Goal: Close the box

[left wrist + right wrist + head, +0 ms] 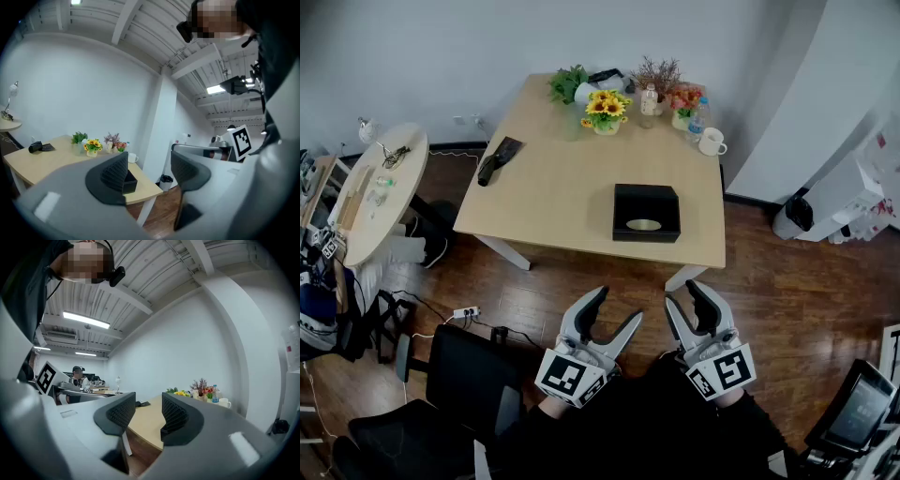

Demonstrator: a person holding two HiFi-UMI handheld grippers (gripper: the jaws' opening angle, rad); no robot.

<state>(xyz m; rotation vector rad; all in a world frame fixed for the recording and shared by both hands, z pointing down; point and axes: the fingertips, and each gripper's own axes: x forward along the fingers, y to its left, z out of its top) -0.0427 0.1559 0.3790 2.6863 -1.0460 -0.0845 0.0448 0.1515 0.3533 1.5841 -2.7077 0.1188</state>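
Though in view, box half-hidden.

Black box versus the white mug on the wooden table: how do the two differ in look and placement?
The black box is dark, low and square-cornered. The white mug is pale and round, with a handle. The box sits alone near the table's front edge, while the mug stands at the far right corner next to the flowers. The box covers more of the tabletop than the mug. Both rest on the wooden table.
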